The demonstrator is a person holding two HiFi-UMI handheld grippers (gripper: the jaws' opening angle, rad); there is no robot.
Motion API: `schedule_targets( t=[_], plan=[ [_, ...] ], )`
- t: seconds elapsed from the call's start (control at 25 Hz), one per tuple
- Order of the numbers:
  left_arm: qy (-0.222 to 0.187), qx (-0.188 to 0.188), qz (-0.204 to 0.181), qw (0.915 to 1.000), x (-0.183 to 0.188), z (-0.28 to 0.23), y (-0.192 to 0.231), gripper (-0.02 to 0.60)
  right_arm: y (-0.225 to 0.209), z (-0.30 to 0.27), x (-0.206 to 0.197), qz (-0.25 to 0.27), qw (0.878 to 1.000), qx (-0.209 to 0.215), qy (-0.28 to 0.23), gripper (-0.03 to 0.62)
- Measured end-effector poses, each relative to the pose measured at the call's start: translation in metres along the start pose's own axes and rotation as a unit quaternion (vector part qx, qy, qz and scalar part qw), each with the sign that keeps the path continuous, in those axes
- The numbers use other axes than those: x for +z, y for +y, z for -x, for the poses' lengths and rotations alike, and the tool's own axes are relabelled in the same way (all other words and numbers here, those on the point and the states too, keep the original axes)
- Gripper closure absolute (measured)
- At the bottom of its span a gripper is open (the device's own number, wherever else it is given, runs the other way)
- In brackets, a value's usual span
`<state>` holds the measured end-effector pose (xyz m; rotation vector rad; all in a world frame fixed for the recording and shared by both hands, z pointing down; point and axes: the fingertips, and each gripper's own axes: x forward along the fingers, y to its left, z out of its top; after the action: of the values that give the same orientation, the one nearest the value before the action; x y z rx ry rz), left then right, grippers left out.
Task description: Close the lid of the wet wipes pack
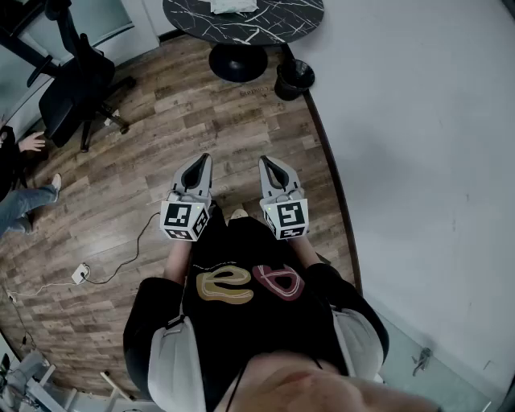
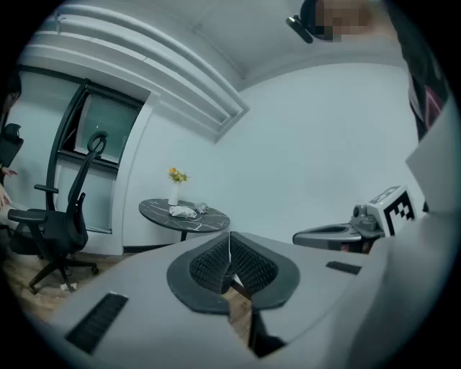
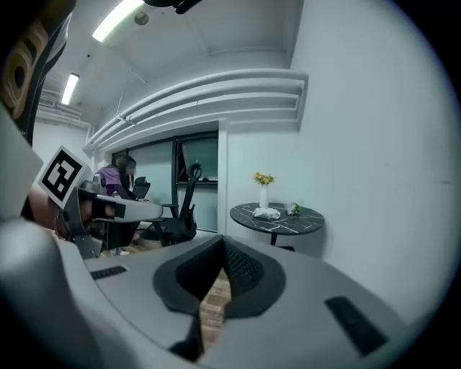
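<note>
We stand in an office room with a brown wood-plank floor (image 1: 161, 137) and a plain pale wall (image 1: 418, 129) running off toward one o'clock. The left gripper (image 1: 198, 164) has its ribbed dark pads pressed together with nothing between them; only floor shows through the slot beneath. The right gripper (image 1: 273, 164) is clenched the same way and is equally empty. Both are held side by side in front of our chest, pointing toward twelve o'clock, apart from each other and well apart from any work surface. Further out at twelve o'clock stands a round black marble-patterned table (image 1: 273, 20) on a single pedestal, with a small black waste bin (image 1: 294, 78) just beside its base at one o'clock. On the tabletop lies a small whitish soft pack (image 1: 233, 6), which we take to be the wet wipes. It is too small here to tell whether its lid is up. A white vase with yellow flowers (image 2: 175, 189) stands near it. A black office chair (image 1: 72, 88) sits at ten o'clock. We judge the task not yet begun: this is the approach. Next we need to walk up to the table, release at least one gripper, steady the pack and press the lid down.
</note>
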<state>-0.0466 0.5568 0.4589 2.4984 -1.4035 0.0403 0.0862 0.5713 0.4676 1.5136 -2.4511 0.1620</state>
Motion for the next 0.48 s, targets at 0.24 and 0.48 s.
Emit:
schedule_targets(
  t=[0.24, 0.48],
  plan=[
    [0.000, 0.006, 0.002, 1.0000, 0.003, 0.002, 0.018, 0.563, 0.005, -0.010, 0.006, 0.007, 1.000, -0.006, -0.001, 0.583],
    [0.006, 0.000, -0.002, 1.0000, 0.005, -0.007, 0.030, 0.563, 0.003, -0.023, 0.005, 0.005, 1.000, -0.020, 0.012, 0.583]
  ],
)
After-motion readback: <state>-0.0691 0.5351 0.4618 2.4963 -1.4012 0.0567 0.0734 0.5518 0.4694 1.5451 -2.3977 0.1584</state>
